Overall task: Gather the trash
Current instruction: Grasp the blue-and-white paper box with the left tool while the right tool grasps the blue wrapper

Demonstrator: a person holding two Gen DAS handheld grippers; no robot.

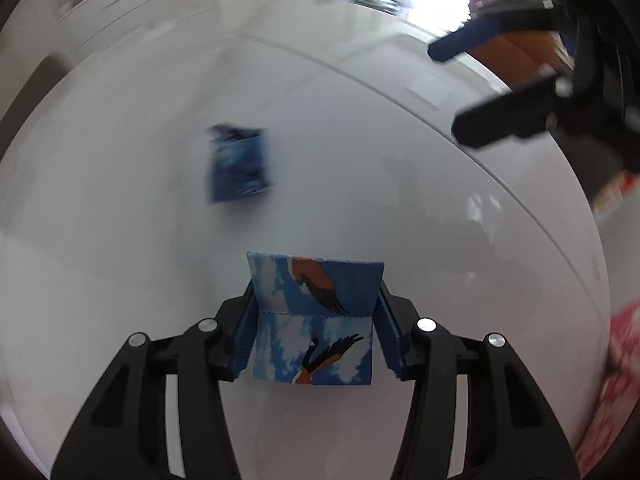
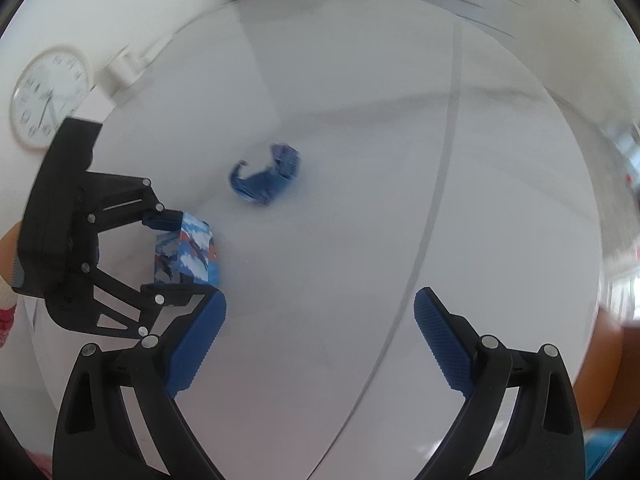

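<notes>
While the left wrist view looks down on a white round table (image 1: 360,140), the left gripper (image 1: 314,320) has a small box (image 1: 316,320) printed with birds on a blue sky between its two fingers. Both blue pads (image 1: 246,336) lie flat against the box's sides, so the grip looks made, and the box appears to sit on or just above the tabletop; which of the two I cannot tell. Farther ahead on the table lies a second piece of trash, a crumpled blue wrapper (image 1: 239,166), blurred and well apart from the box. At the upper right edge the right gripper (image 1: 464,92) reaches in with its fingers spread and nothing between them.

From the right wrist view, the right gripper (image 2: 320,336) stands released, its blue pads (image 2: 438,340) wide apart over bare table (image 2: 400,240). The wrapper (image 2: 266,178) lies ahead of it, near but untouched. At the left the left gripper (image 2: 182,254) is clenched on the printed box (image 2: 186,254). A wall clock (image 2: 50,96) shows past the table's edge.

No bin or bag shows in either view. By my judgement the collecting is at an early stage: one item is in hand but not yet carried off, and the wrapper is still to be picked up, most likely by the free right gripper.
</notes>
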